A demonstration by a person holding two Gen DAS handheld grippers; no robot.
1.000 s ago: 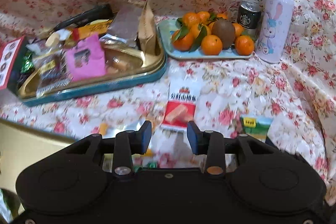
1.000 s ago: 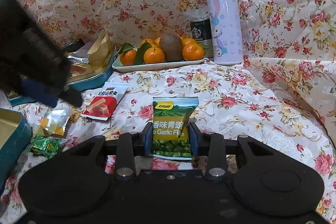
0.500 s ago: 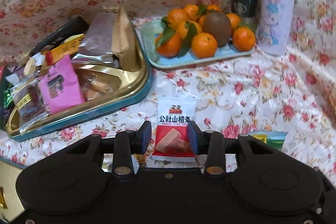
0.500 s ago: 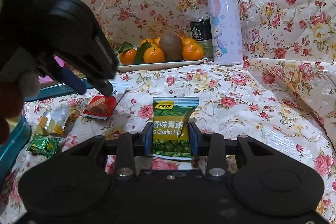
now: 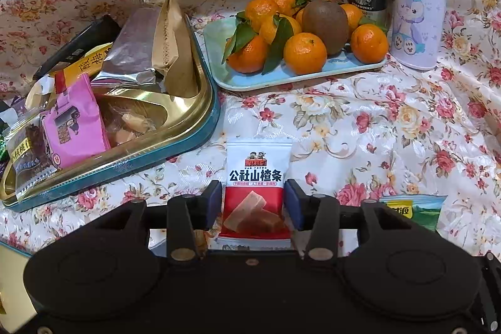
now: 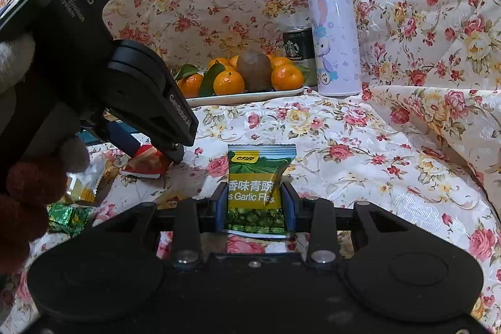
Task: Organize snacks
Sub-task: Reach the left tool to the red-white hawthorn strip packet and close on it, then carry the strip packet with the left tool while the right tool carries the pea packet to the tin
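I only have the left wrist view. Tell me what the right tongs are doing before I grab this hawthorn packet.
Observer: The right tongs are shut on the green pea packet, with its lower part pinched between the pads.
Operator: Report any loose snacks outside my view.
Observer: A clear wrapper with yellow sweets and a green foil sweet lie on the cloth, left of the hawthorn packet.
Operator: Describe my tongs from the side.
Observer: The left tongs are opening, with their tips angled down over that packet's red end.
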